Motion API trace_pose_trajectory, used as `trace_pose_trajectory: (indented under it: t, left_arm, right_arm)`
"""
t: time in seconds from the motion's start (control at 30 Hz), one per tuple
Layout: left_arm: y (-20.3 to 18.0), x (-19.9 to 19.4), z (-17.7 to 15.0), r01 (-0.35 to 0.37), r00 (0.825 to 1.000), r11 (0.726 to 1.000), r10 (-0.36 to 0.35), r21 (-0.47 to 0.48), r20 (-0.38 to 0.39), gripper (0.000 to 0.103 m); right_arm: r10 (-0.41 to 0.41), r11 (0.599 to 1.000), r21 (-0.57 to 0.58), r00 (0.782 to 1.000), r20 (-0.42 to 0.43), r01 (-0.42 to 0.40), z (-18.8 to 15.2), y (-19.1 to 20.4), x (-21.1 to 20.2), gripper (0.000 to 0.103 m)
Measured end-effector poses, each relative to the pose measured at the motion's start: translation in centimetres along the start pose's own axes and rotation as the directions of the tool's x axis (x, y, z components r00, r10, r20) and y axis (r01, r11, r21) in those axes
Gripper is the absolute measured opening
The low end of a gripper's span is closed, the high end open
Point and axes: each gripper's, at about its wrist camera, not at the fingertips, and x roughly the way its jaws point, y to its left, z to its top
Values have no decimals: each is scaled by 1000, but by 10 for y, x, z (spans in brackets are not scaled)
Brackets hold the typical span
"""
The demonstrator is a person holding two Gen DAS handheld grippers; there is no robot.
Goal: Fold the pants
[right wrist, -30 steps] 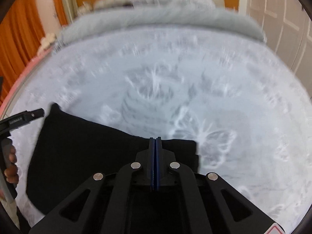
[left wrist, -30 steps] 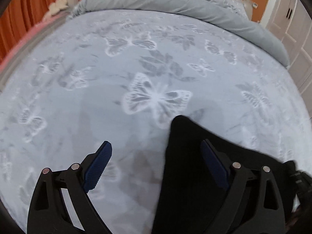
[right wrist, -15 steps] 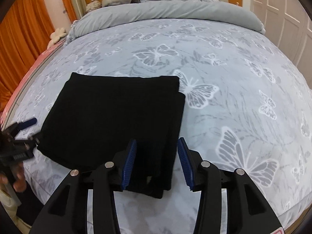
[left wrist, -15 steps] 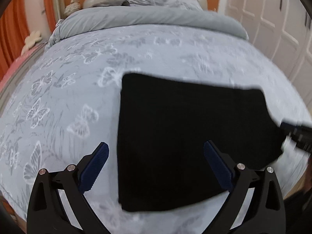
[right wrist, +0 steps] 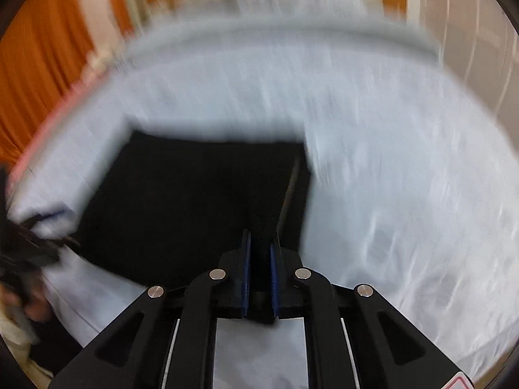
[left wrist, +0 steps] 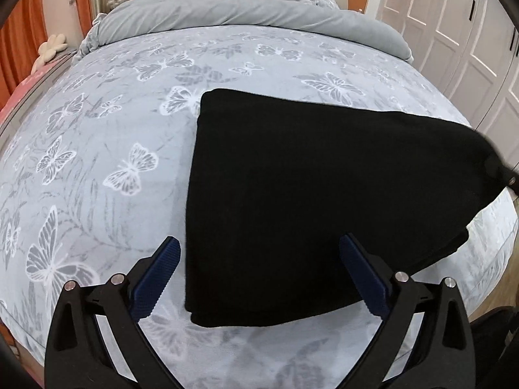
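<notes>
The black pants [left wrist: 311, 201] lie folded into a flat rectangle on the butterfly bedspread [left wrist: 107, 136]. My left gripper [left wrist: 259, 278] is open and empty, its blue pads either side of the fold's near left corner, above it. In the blurred right wrist view the pants [right wrist: 181, 204] fill the middle left. My right gripper [right wrist: 259, 256] has its pads a narrow gap apart at the near right edge of the fold; dark cloth shows between them. The right gripper's tip shows at the left wrist view's right edge [left wrist: 509, 181].
A rolled grey duvet [left wrist: 246, 16] and pillows lie at the head of the bed. Orange curtains [left wrist: 19, 32] hang on the left, white wardrobe doors [left wrist: 470, 32] on the right. The near bed edge runs just below the grippers.
My right gripper opened after carrying the fold over, then narrowed again at the pants' near right edge. My left gripper stayed open and drew back, so the whole fold shows.
</notes>
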Motion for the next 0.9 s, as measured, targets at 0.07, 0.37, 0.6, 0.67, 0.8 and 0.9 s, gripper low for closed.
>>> trace_pose_trajectory:
  t: [0.07, 0.37, 0.6, 0.67, 0.8, 0.9]
  left_arm:
    - [1, 8, -3, -22, 999, 1000, 23, 10, -30, 97]
    - [15, 5, -8, -24, 999, 999, 23, -22, -38, 97]
    - [9, 0, -11, 0, 999, 1000, -1, -14, -33, 97]
    - [2, -2, -11, 0, 1000, 1000, 0, 9, -24, 97]
    - [-12, -5, -12, -19, 1000, 998, 19, 64, 0, 97]
    - [-15, -5, -11, -11, 1000, 997, 11, 70, 1, 97]
  right_arm:
    - [20, 1000, -8, 996, 81, -19, 2, 0, -23, 16]
    - [90, 996, 2, 995, 35, -90, -36, -7, -32, 32]
    - [109, 993, -35, 994, 6, -109, -36, 13, -17, 36]
    - [98, 995, -36, 995, 3, -98, -34, 15, -14, 38]
    - [55, 993, -108, 997, 57, -49, -29, 29, -18, 23]
    - [45, 992, -125, 979, 198, -21, -22, 37, -52, 22]
